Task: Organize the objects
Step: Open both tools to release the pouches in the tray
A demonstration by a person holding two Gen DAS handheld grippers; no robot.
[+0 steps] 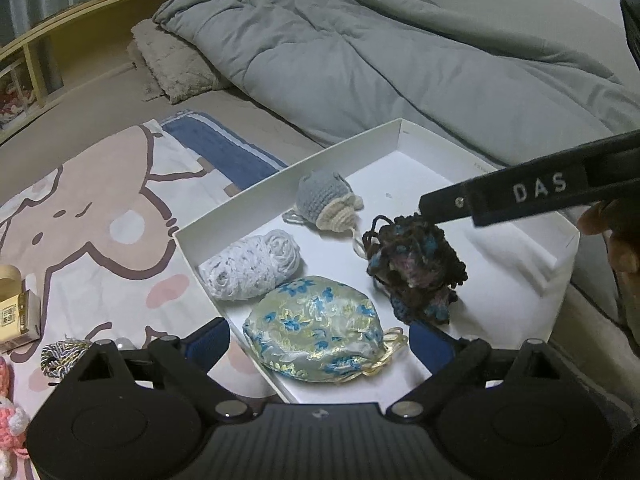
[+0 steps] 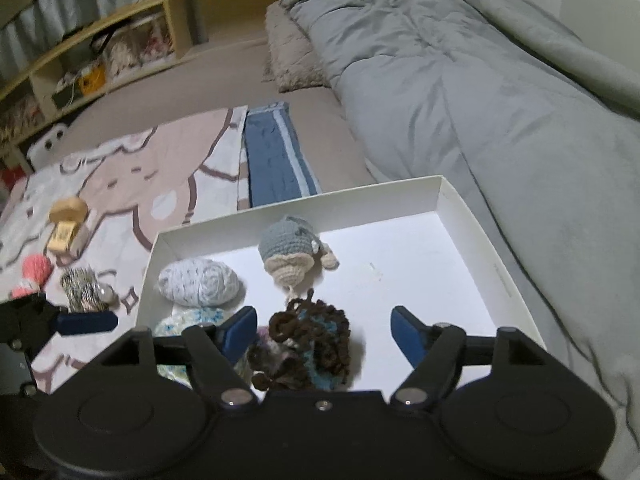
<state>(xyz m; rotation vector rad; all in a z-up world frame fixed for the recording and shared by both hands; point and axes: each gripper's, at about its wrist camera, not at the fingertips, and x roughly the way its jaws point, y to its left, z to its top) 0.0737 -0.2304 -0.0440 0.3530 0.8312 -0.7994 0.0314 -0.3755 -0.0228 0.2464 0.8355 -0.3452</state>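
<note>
A white shallow box [image 1: 280,172] lies on the bed. In it are a grey crochet toy [image 1: 324,196], a white yarn ball [image 1: 252,268], a blue-flowered silk pouch [image 1: 316,336] and a dark brown-and-blue yarn bundle [image 1: 416,272]. My left gripper [image 1: 320,340] is open, and the pouch rests between its fingers without being pressed. My right gripper [image 2: 324,334] is open over the dark yarn bundle [image 2: 308,344], which sits on the box floor between its blue pads, clear of the right one. One black finger [image 1: 440,204] of it reaches in above the bundle in the left wrist view.
A grey duvet [image 1: 360,52] borders the box at the back and right. Left of the box, on a cartoon blanket [image 1: 92,216], lie a small yellow carton [image 2: 66,232], a striped cord bundle [image 2: 82,288] and a pink crochet piece [image 2: 34,272]. A wooden shelf [image 2: 120,32] stands behind.
</note>
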